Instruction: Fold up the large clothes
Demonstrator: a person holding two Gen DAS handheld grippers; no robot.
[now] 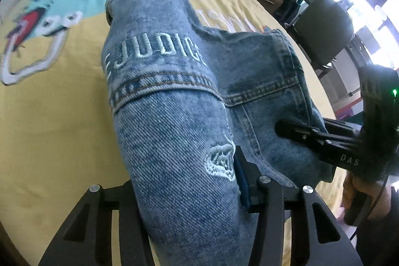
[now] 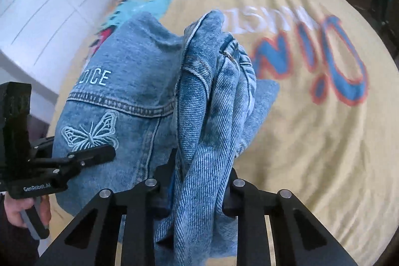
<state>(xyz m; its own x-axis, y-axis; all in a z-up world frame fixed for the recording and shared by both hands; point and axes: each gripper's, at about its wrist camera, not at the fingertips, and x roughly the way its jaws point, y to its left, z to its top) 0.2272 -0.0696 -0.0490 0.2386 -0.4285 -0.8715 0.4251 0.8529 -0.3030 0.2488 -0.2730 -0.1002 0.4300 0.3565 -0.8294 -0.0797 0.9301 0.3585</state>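
Nearest you, your left tool (image 1: 189, 191) is clamped on a thick roll of the denim jacket (image 1: 174, 116), the cloth filling the gap between its fingers right by the embroidered emblem. Your right tool (image 2: 197, 193) is likewise closed on a bunched, twisted hank of the same jacket, which hangs in ropy pleats from its grip. Each tool shows in the other's view, close beside the cloth, so you are holding the garment at two points near one another.

Past the tools, the jacket hangs in the air, apart from the surface; the back panel with its stitched lettering (image 1: 155, 52) and butterfly (image 2: 89, 132) faces the cameras, and the far end sags.

Beyond lies the yellow printed sheet (image 2: 311, 141), lightly rumpled, with nothing else on the part that shows.

As for progress: I judge the fold barely begun. The jacket is gathered rather than squared, with no flat crease visible. It looks as though you must lay it down, spread it, bring the sleeves in and fold the body over.
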